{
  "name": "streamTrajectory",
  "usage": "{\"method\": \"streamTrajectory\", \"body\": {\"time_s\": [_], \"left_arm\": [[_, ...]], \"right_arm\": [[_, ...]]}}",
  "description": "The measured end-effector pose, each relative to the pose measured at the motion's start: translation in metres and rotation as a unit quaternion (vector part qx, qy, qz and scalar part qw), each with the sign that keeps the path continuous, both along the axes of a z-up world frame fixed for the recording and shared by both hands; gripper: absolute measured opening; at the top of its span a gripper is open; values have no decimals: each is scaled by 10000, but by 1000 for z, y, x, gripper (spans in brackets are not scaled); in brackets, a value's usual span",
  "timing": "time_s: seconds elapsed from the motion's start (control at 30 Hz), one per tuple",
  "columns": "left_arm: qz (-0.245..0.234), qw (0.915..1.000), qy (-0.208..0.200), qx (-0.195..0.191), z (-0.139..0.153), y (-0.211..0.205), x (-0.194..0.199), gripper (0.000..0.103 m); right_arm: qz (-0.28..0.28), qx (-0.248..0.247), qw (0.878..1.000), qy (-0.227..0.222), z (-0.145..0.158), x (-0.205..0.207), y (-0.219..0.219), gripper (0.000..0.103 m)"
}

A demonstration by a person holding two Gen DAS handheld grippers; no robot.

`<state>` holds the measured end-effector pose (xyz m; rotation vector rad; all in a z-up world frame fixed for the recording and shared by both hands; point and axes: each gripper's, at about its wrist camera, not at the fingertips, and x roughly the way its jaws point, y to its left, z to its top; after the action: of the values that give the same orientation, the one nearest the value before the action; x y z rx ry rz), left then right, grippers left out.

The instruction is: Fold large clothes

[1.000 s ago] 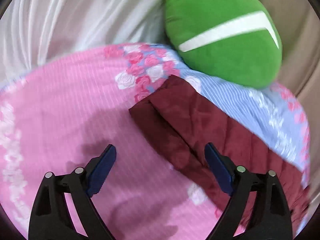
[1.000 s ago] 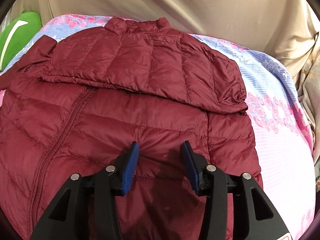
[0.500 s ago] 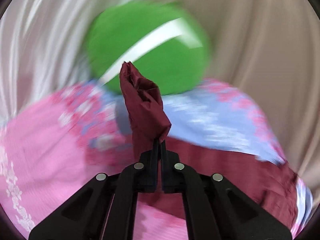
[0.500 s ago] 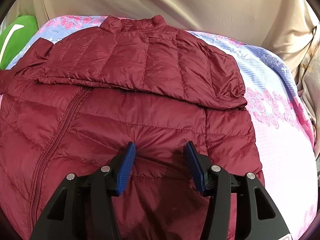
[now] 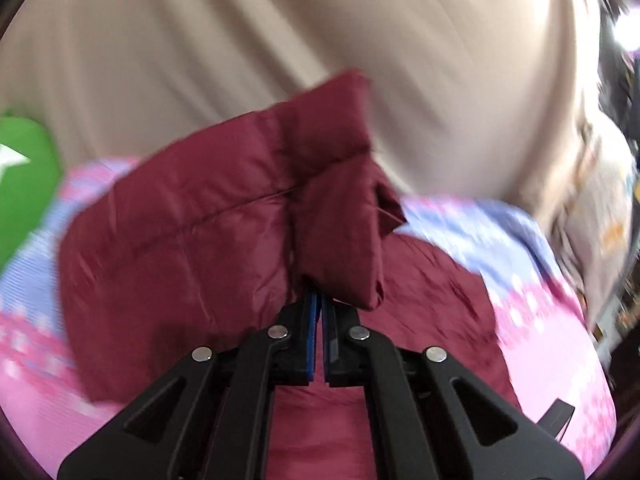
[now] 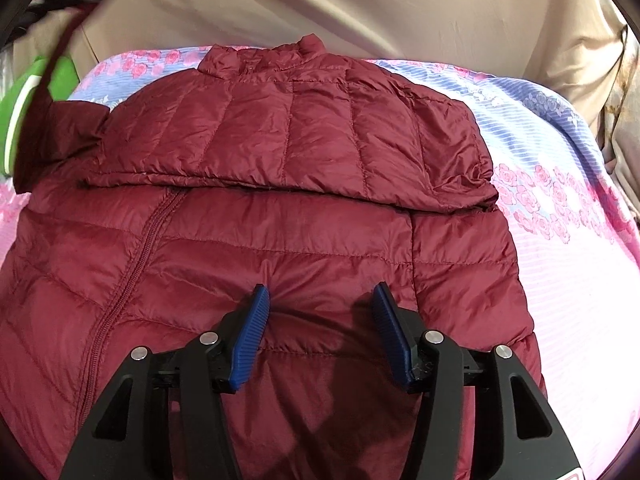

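A dark red quilted down jacket point(image 6: 280, 208) lies front up on the bed, one sleeve folded flat across the chest, zipper running down its left half. My left gripper point(image 5: 319, 300) is shut on the other sleeve point(image 5: 320, 184) and holds it lifted above the jacket; that raised sleeve also shows at the left edge of the right wrist view point(image 6: 68, 136). My right gripper point(image 6: 322, 304) is open, its blue pads point(image 6: 252, 336) resting on the jacket's lower body, nothing between them.
The bed carries a pink and blue rose-print sheet point(image 6: 568, 240). A green plush cushion point(image 5: 24, 184) lies at the head end on the left. Beige curtain fabric point(image 6: 400, 4) hangs behind the bed. Clutter shows at the far right of the left wrist view.
My left gripper closed on the sleeve lying at the jacket's left side, lifted it and swung it rightward over the jacket. My right gripper stayed open on the lower body.
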<state>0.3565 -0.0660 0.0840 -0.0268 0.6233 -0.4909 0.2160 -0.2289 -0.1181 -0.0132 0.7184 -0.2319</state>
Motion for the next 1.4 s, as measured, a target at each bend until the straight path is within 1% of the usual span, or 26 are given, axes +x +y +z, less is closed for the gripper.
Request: {"method": "streamTrajectory", "body": {"time_s": [0.07, 0.1, 0.13, 0.2, 0.23, 0.3, 0.4, 0.47, 0.5, 0.57, 0.6, 0.67, 0.7, 0.8, 0.97, 1.03, 1.1, 1.13, 1.17, 1.2, 1.23, 1.27, 1.3, 1.33, 1.37, 1.4], "left_arm": [[-151, 9992, 361, 18, -30, -25, 3, 8], [-191, 9979, 608, 61, -52, -37, 6, 15], [-154, 9972, 731, 102, -63, -41, 7, 20], [-82, 9961, 882, 56, -83, -37, 9, 38], [3, 9962, 867, -14, -88, -28, 8, 43], [182, 9969, 733, -199, -88, 1, 2, 63], [653, 9954, 577, -397, -82, 49, -6, 77], [1019, 9913, 664, -512, -86, 86, -6, 78], [1159, 9886, 749, -610, -87, 93, -2, 78], [1434, 9793, 1038, -981, -97, 129, 7, 78], [1582, 9721, 1235, -1213, -104, 146, 14, 77], [1703, 9623, 1452, -1548, -113, 162, 21, 77], [1800, 9553, 1548, -1759, -117, 173, 24, 77], [1849, 9446, 1702, -2111, -125, 188, 30, 77], [1836, 9329, 1946, -2413, -127, 201, 29, 77], [1767, 9303, 1986, -2528, -124, 201, 22, 77], [1720, 9301, 2021, -2539, -124, 199, 19, 77], [1682, 9310, 2058, -2501, -126, 196, 19, 77], [1677, 9335, 2071, -2398, -129, 193, 22, 76], [1775, 9373, 2064, -2176, -131, 189, 26, 65], [1849, 9394, 2038, -2046, -132, 188, 28, 60], [1947, 9420, 1977, -1889, -131, 186, 30, 52], [2011, 9438, 1910, -1798, -129, 185, 30, 44], [2069, 9454, 1839, -1720, -127, 184, 31, 40], [2127, 9477, 1725, -1640, -123, 182, 32, 31], [2145, 9502, 1649, -1548, -121, 180, 34, 28]], "right_arm": [[39, 63, 10000, -54, 1, -2, 0, 57], [50, 84, 9999, -73, 1, -2, 0, 59], [68, 129, 9998, -103, 1, -3, -1, 59], [95, 222, 9995, -180, 4, -7, -3, 59], [113, 288, 9993, -225, 5, -9, -5, 59], [160, 325, 9990, -275, 12, -14, -9, 61], [254, 533, 9972, -469, 30, -18, -20, 69], [366, 847, 9944, -508, 43, -12, -29, 74], [444, 996, 9929, -482, 48, -6, -32, 76], [600, 1362, 9880, -415, 56, 14, -39, 79], [620, 1456, 9866, -391, 58, 23, -41, 79], [634, 1543, 9856, -277, 60, 48, -39, 79], [609, 1548, 9858, -234, 60, 57, -37, 79], [634, 1654, 9841, -102, 56, 85, -28, 79], [720, 1700, 9828, 85, 45, 120, -6, 79], [696, 1707, 9828, 119, 42, 128, -1, 69], [668, 1671, 9836, 134, 41, 133, 4, 41], [659, 1710, 9830, 126, 41, 135, 4, 32], [687, 1772, 9817, 99, 43, 137, 4, 15], [738, 1805, 9808, 38, 49, 138, 5, 6], [755, 1736, 9819, -77, 57, 137, 5, 6], [795, 1595, 9837, -244, 69, 134, 6, 5], [845, 1365, 9858, -491, 86, 127, 8, 4], [880, 1159, 9867, -726, 102, 121, 9, 4], [899, 925, 9861, -1044, 123, 111, 9, 4], [893, 822, 9850, -1225, 135, 106, 8, 4]]}}
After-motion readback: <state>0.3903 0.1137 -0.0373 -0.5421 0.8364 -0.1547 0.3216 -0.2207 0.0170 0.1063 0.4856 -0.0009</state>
